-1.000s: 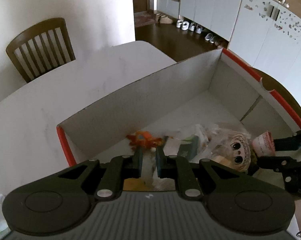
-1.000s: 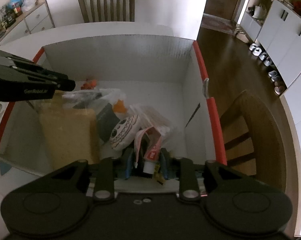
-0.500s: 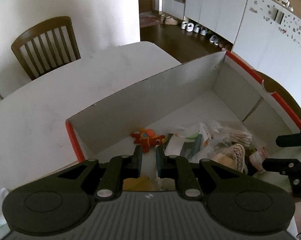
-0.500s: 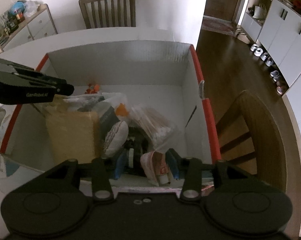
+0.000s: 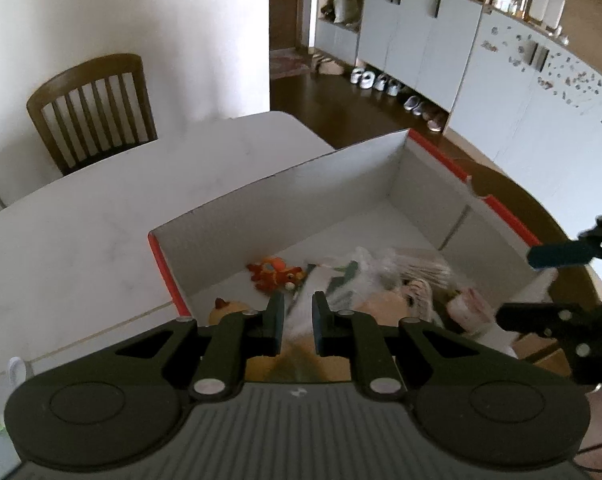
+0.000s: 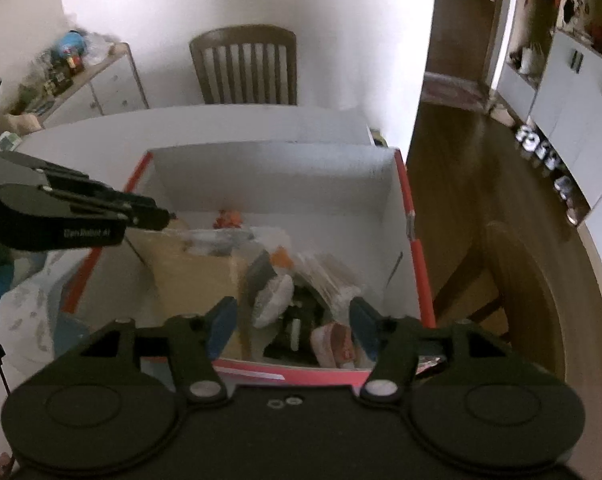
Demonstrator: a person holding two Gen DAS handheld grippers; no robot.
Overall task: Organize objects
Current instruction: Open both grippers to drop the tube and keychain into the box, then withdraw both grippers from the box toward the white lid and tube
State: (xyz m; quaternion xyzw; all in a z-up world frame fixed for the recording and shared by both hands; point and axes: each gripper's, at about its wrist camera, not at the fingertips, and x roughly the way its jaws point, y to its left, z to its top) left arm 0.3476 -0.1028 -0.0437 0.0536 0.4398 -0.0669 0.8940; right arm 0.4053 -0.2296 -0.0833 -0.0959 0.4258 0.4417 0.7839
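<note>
White table (image 5: 101, 216) carries the box (image 6: 415, 264); right gripper (image 6: 293, 322) spread wide, empty, above the pink tube (image 6: 335, 344) inside; left gripper (image 5: 297, 316) narrow, contents uncertain; lift clear without snagging the rim.

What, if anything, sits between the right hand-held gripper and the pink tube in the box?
Nothing visible. The right hand-held gripper is open above the box's near red rim, and the pink tube lies on top of the pile just inside it, uncovered, between the spread fingers.
</note>
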